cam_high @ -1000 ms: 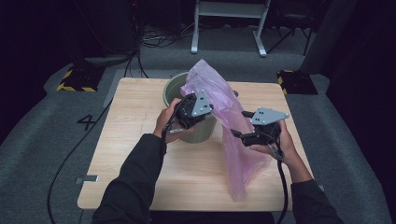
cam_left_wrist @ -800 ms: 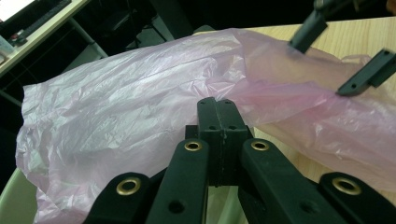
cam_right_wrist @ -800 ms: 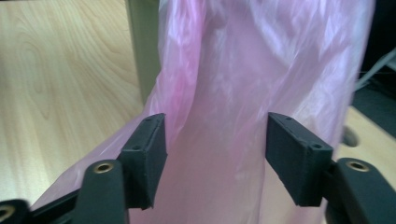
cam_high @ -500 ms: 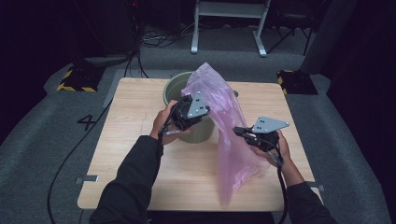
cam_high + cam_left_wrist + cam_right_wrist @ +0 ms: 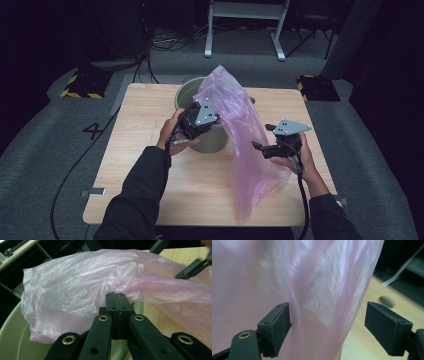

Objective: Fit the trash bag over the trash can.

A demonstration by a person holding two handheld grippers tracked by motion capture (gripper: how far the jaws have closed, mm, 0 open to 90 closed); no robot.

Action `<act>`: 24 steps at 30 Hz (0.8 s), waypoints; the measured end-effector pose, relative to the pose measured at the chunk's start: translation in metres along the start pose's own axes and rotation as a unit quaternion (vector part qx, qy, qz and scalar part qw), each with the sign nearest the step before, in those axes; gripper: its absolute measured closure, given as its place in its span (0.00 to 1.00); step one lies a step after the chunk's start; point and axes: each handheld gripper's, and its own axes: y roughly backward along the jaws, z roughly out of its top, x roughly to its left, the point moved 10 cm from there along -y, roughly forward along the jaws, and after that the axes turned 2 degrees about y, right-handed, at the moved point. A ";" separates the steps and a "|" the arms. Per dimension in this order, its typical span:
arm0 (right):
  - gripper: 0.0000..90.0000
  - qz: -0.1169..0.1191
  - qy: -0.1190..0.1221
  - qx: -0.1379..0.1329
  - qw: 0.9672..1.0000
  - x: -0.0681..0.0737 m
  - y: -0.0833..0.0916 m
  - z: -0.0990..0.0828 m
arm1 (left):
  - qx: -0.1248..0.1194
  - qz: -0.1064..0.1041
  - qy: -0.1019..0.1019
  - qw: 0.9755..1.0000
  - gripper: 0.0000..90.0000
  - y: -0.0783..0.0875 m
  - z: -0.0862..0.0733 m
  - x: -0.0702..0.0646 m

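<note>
- Lining a green bin (image 5: 207, 142) with a pink plastic bag (image 5: 240, 130), judging by the layout; bin toward 12 o'clock of the wooden table (image 5: 150, 175), bag draped from its rim down toward 5 o'clock.
- At the left: left gripper (image 5: 195, 122) parked at the bin's near rim, about 10 o'clock from the table's middle, in much the same place as a second ago. Jaws pressed together on a fold of the bag at the rim (image 5: 116, 302), pinning film against the green edge.
- In the middle: bag's upper part bunched over the bin mouth, only partly tucked inside; rest of the bin's inside hidden by film, so contents cannot be told. Most of the bag hanging outside, lower end lying on the table.
- At the right: right gripper (image 5: 262, 147) lower than a second ago, now beside the hanging part at roughly 3 o'clock. Jaws have just been opening and stand wide apart, bag film (image 5: 317, 302) between them but not pinched.
- Meaning, as a judgement: right side freed for a fresh hold lower on the film, likely to spread the opening; the mouth not yet stretched around the rim.
</note>
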 end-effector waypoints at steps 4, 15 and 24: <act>0.30 0.053 -0.043 0.030 0.997 -0.005 -0.022 -0.025 | 0.002 0.000 -0.002 1.000 1.00 -0.001 -0.002 0.000; 0.96 0.029 -0.003 -0.032 0.999 -0.016 0.007 -0.002 | -0.009 0.002 0.012 1.000 1.00 0.003 -0.001 0.005; 0.99 -0.046 0.031 -0.034 0.998 -0.048 0.042 0.038 | -0.006 -0.010 0.005 1.000 1.00 0.008 -0.005 -0.001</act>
